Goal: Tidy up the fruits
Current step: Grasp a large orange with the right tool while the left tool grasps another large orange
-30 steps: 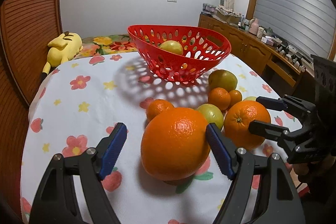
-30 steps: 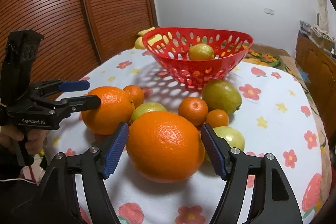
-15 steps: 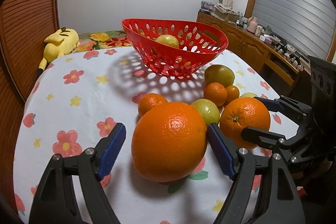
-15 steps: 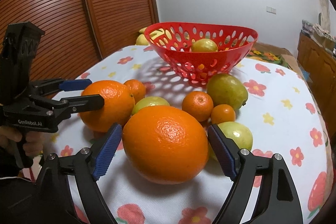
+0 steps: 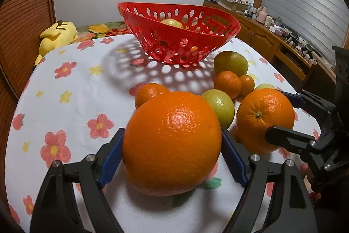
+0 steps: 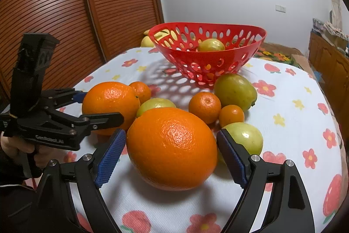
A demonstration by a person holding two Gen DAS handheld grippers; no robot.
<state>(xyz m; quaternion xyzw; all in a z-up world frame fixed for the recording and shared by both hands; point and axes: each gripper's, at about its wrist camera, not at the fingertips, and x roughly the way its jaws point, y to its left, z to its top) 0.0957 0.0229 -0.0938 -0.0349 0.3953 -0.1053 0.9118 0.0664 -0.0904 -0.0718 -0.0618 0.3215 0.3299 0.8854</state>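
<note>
Presently, step in hand: both grippers are set to take one big orange each, for the red basket [image 5: 174,45] (a judgement from the task).
Left-hand orange [image 5: 172,141]: on the counter [image 5: 87,84], between the jaws of the left gripper [image 5: 172,132].
Right-hand orange [image 6: 172,147]: on the counter at about 3 o'clock of the first, between the jaws of the right gripper [image 6: 171,132].
Left jaws: wide and just been opening; blue pads sit close beside the orange's flanks, and no squeeze shows.
Right jaws: wide, just been opening too; a thin gap shows on each side (nothing gripped).
Basket: at 12 o'clock beyond both oranges, with one yellow-green fruit [image 6: 211,45] inside.
Loose fruit: small tangerines and green-yellow fruits crowd the counter between the oranges and the basket.
Doing it well: seat the pads at the widest girth of each orange, then close evenly so that the round skin does not squirt forward.
Lift: straight up first, to clear the small fruit at 12 o'clock.
Risk: the two grippers stand near each other, so staggered moves to the basket seem wiser.
</note>
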